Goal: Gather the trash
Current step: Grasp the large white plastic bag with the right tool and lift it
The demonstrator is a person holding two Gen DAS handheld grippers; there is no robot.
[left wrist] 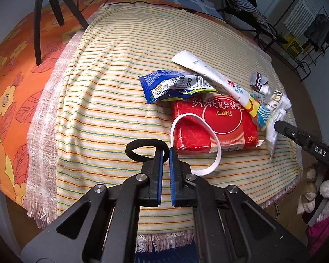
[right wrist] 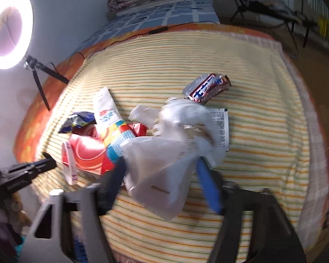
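Trash lies on a striped cloth (left wrist: 111, 92). A red box (left wrist: 217, 122) sits under a blue wrapper (left wrist: 171, 85) and a long white sachet (left wrist: 212, 76). A white plastic strap (left wrist: 217, 151) loops over the box. My left gripper (left wrist: 166, 153) is shut on a black hair tie (left wrist: 142, 149) just left of the box. My right gripper (right wrist: 160, 164) is open around a clear plastic bag (right wrist: 164, 166). A candy bar wrapper (right wrist: 210, 87) and a white packet (right wrist: 221, 127) lie beyond the bag. The right gripper also shows in the left wrist view (left wrist: 304, 140).
A black tripod (left wrist: 48, 11) stands on the orange floral sheet (left wrist: 8, 83) at far left. A ring light (right wrist: 8, 28) glows at left. A cable (left wrist: 164, 5) runs along the cloth's far edge. A folding chair (left wrist: 250, 11) and wire rack (left wrist: 304, 32) stand at far right.
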